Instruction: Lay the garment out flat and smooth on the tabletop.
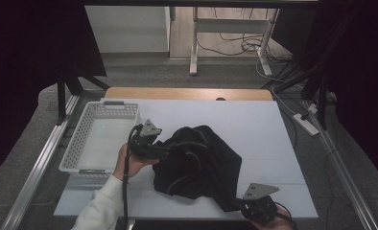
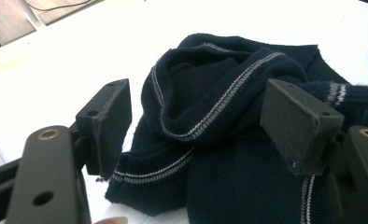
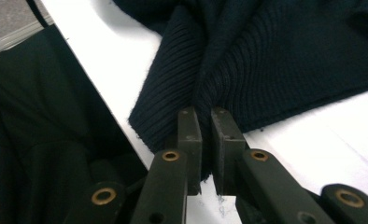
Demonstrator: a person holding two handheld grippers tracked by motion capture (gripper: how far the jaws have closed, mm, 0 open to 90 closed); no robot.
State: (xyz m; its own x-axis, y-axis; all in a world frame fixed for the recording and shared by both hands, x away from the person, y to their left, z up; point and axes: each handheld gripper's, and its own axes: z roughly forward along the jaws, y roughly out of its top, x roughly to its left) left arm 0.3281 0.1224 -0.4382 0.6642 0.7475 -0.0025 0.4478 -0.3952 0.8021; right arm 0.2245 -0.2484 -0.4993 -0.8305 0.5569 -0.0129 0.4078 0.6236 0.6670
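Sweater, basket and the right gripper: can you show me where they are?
sweater (image 1: 201,163), high view, middle of the dark knit.
basket (image 1: 76,143), high view, its left wall.
right gripper (image 3: 205,122), right gripper view, between its jaws' tips, pinching the hem.

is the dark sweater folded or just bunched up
Bunched up, not folded: the sweater lies in a crumpled heap on the white table, its striped trim looping unevenly in the left gripper view.

Left gripper (image 2: 196,135) with jaws spread wide, crumpled dark knit sweater (image 2: 229,140) with pale stripes between them, white table (image 2: 79,56) beneath
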